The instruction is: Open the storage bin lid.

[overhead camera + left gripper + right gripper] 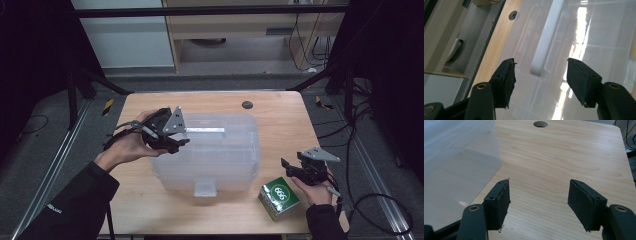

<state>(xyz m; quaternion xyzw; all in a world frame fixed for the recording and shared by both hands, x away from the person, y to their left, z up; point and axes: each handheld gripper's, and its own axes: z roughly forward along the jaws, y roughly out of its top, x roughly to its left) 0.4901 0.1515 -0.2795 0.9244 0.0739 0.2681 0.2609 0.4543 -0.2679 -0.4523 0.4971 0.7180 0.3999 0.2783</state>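
A clear plastic storage box [210, 150] with its lid on sits in the middle of a wooden tabletop [280, 115], and everything here is placed relative to that box. The left gripper [182, 137] hangs over the box's left end, above the lid, with its fingers [506, 80] spread apart and holding nothing. In the left gripper view, the lid's long white handle [546, 37] runs straight ahead from the gap between the two fingers, so its long axis lies along the gripper's line of sight rather than across it; the near end of the handle sits just beyond the fingertips, roughly centred between them. From the high view the same handle [207, 131] lies lengthwise along the box's top, running away to the right of the left gripper. The right gripper [289, 167] is off the box altogether, near its right front corner and low over bare wood, its fingers [499, 202] also apart and empty. A small green carton [279, 197] stands on the tabletop just in front of that corner, close to the right hand. The left gripper is clearly the nearer one to the handle, and it would likely have to close on the handle's near end from either side, or turn to cross it.
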